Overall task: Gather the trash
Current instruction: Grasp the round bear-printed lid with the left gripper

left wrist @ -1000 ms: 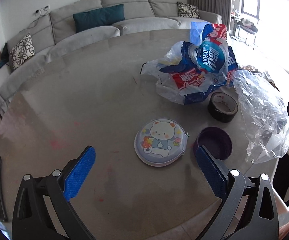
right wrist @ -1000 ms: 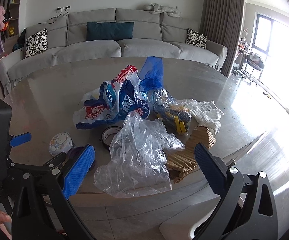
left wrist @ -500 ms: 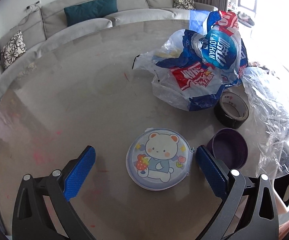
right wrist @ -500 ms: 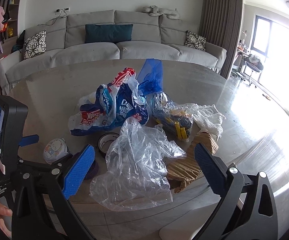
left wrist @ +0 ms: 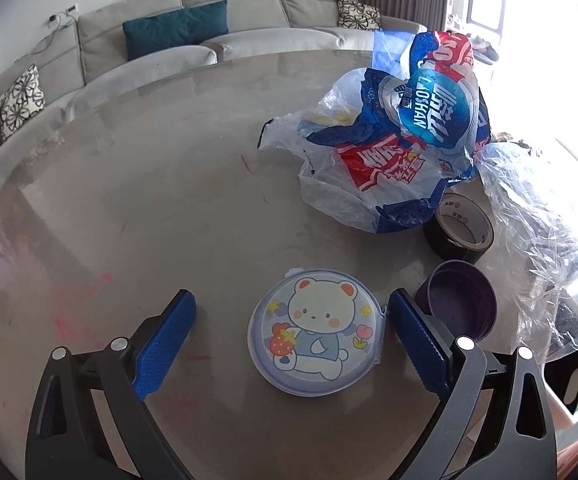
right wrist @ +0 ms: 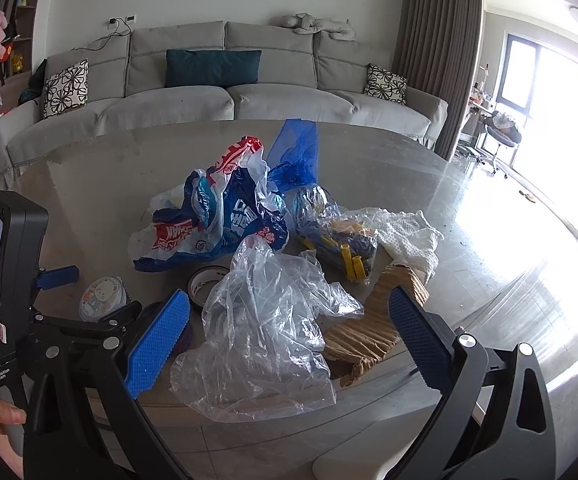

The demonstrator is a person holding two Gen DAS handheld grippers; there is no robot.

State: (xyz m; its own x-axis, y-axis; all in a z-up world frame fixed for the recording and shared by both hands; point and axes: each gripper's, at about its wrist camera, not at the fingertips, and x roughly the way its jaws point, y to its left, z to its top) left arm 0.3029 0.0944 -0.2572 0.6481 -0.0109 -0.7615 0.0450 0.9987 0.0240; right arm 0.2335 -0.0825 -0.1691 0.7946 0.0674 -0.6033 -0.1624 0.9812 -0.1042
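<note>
Two grippers: both are seen with blue pads spread wide and nothing gripped.
Left gripper (left wrist: 289,332): its jaws are closing; the round bear lid (left wrist: 316,336) is framed between the pads, just beside the right pad, and is not pressed by either.
Bear lid: a cartoon bear with a strawberry is printed on it; it lies flat on the table (left wrist: 149,200).
Purple cup (left wrist: 459,306): it is set just right of the lid, behind the right pad.
Tape roll (left wrist: 459,230): black, with small red marks on its inner core that cannot be read.
Printed bag (left wrist: 405,136): crumpled blue, red and white plastic; "LAOSHAN" is read on a blue oval, with large Chinese characters beside it.
Right gripper (right wrist: 289,338): it is held wide apart over the table's near edge, with the clear plastic bag (right wrist: 265,332) seen between the pads, untouched.
Beyond the clear bag: brown corrugated paper (right wrist: 373,332), a packet with yellow pieces (right wrist: 341,240), white mesh (right wrist: 409,236).
Left handle: "Data Acquisition System" is printed on it.
</note>
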